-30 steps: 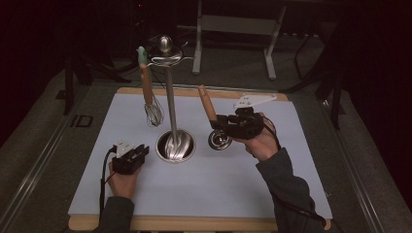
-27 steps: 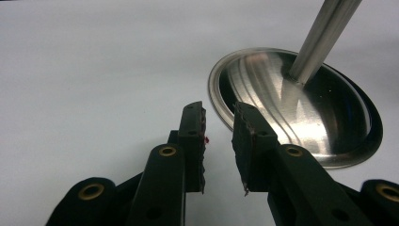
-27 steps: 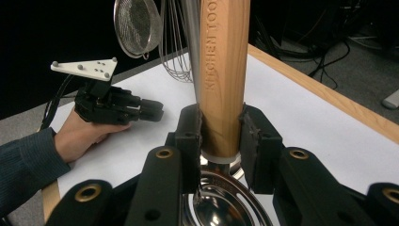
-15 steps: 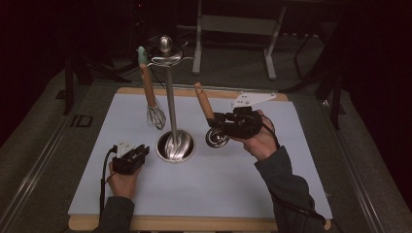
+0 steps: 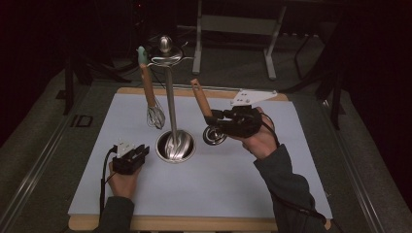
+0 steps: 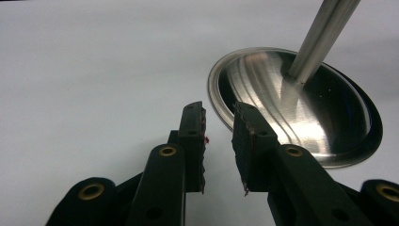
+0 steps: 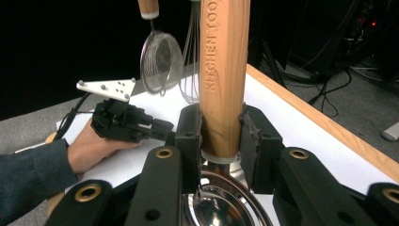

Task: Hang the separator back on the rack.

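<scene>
Beside the stand [image 5: 176, 144], the wooden-handled strainer [image 7: 224, 80] is clamped upright in the right gripper [image 5: 219, 120], its bowl near the mat [image 5: 233, 184]. The left gripper [image 6: 219, 141] rests part-open and empty; a lift toward the hooks [image 5: 167, 57] is judged next

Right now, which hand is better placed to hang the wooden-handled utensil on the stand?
Right. The right gripper is clamped on the utensil's wooden handle, raised beside the stand. The left gripper rests open and empty on the mat near the stand's base.
</scene>
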Demonstrator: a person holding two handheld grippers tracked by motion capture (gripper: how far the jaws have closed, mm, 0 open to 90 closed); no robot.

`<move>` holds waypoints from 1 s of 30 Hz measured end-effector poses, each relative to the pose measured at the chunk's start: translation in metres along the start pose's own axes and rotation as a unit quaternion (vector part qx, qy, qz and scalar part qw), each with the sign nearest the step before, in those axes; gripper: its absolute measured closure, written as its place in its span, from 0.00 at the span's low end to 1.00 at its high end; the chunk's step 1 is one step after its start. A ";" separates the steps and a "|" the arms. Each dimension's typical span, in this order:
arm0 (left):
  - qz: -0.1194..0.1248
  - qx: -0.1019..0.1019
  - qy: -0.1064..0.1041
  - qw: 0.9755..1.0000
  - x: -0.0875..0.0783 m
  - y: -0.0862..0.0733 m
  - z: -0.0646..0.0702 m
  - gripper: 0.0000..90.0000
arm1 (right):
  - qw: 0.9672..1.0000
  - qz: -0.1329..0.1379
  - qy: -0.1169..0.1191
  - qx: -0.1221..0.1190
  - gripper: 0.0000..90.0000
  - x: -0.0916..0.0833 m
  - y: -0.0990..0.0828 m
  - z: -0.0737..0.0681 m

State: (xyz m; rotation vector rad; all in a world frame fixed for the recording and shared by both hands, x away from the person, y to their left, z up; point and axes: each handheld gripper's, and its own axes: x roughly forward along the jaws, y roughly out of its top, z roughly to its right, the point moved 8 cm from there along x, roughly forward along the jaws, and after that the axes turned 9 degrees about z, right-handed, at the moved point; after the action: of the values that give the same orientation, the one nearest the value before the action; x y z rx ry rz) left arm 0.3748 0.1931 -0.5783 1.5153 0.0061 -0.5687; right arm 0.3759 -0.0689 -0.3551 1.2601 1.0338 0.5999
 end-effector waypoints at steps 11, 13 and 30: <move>0.000 0.000 0.000 1.000 0.000 0.000 0.000 0.82 | 1.000 0.009 0.010 -0.008 0.79 0.000 0.013 -0.006; 0.000 0.000 0.000 1.000 0.000 0.000 0.000 0.82 | 1.000 0.012 0.011 -0.010 0.79 0.000 0.015 -0.006; 0.000 0.000 -0.001 1.000 0.000 0.000 0.000 0.82 | 0.998 0.039 0.037 -0.026 0.79 0.007 0.040 -0.026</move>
State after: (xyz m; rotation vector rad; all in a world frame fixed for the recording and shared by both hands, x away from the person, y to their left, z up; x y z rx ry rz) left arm 0.3748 0.1933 -0.5784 1.5141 0.0056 -0.5700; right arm 0.3627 -0.0410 -0.3179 1.2447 1.0272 0.7350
